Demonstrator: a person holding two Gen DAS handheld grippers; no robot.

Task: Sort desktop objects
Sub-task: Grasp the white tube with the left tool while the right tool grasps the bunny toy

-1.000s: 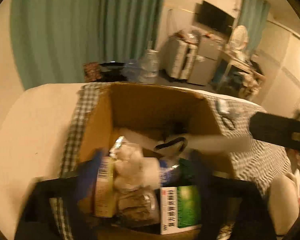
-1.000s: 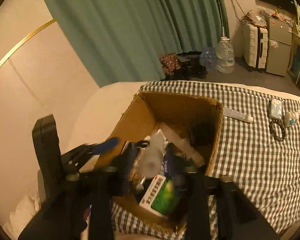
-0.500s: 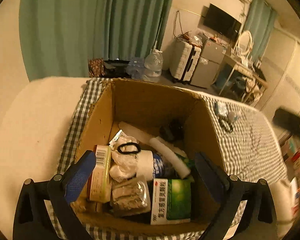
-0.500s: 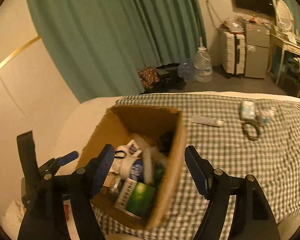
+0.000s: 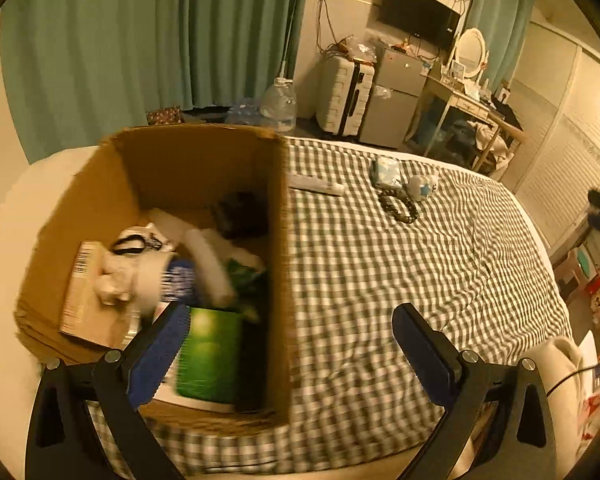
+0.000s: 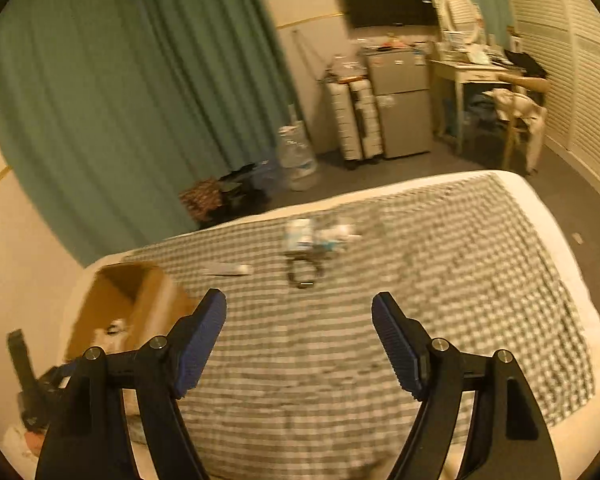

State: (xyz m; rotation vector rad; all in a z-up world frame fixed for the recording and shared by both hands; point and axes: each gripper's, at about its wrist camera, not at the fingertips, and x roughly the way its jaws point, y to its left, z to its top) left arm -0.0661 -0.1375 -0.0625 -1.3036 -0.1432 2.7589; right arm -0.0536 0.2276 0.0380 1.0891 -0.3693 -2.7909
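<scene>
**Inspector:** Report the sorting box and its load.

**Assistant:** Cardboard box (image 5: 172, 168) stands open on the bed, on the checked cover (image 5: 400, 280), at its left side; inside lie a green carton (image 5: 210, 356), a barcoded tan packet (image 5: 82, 280), a white tube (image 5: 210, 264) and a black loop (image 5: 130, 245); contents partly blurred.

**Inspector:** Items still outside?

**Assistant:** A long white tube (image 5: 316, 185) just beside the box's right wall; further right, a blue-white packet (image 5: 386, 170), a white figure (image 5: 420, 187) and a dark bead bracelet (image 5: 398, 206) clustered close together.

**Inspector:** Jaws?

**Assistant:** Left gripper (image 5: 288, 344) spread, nothing between; one pad over the box's near corner, the other over the cover. Right gripper (image 6: 300, 340) spread wide above the cover, having just been opening, empty; the cluster lies ahead of it, well apart.
</scene>
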